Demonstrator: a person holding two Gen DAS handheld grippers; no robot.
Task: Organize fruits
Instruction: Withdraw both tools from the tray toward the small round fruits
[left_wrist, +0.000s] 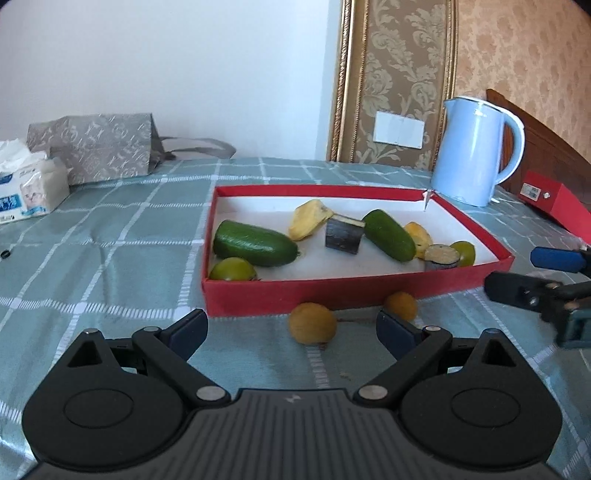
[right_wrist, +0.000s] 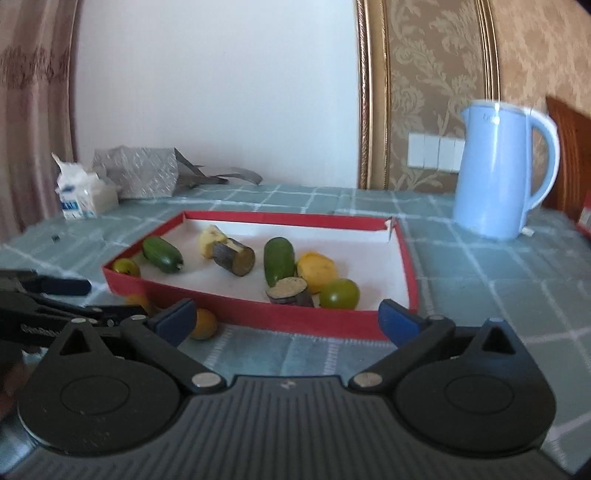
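The far yellow fruit (left_wrist: 400, 304) is being partly cut off by the right finger pad (left_wrist: 397, 334) of the left gripper (left_wrist: 291, 332) in the left wrist view. In the right wrist view a second yellow fruit (right_wrist: 137, 301) is being half hidden behind the other gripper's linkage, and the whole frame is being smeared by blur. The kettle's (left_wrist: 476, 147) brand mark cannot be read. The small red box (left_wrist: 554, 203) is being clipped by the frame edge.

The left gripper is being held wide open, nothing between the fingers; the near yellow fruit (left_wrist: 312, 323) is lying on the cloth just ahead of the gap, slightly right of centre. The red tray (left_wrist: 332, 291) is sitting just beyond it. The right gripper (right_wrist: 288, 319) is also being held fully spread and empty, the tray's near wall (right_wrist: 295, 317) just ahead of its tips, a yellow fruit (right_wrist: 203, 324) just beside its left pad (right_wrist: 177, 319).

Inside the tray, two smooth green cucumbers (left_wrist: 255, 243) (left_wrist: 389, 234), two lumpy yellow pieces (left_wrist: 308, 218) (left_wrist: 419, 238), two dark-skinned cut stubs (left_wrist: 343, 234) (left_wrist: 441, 256) and two round green fruits (left_wrist: 232, 269) (left_wrist: 465, 253) are being seen. The tray is looking like cardboard, red outside, white inside, one far corner torn. The tablecloth (left_wrist: 110, 258) is being seen as woven teal check. A patterned grey bag (left_wrist: 96, 147) and a tissue pack (left_wrist: 29, 188) are sitting far left.
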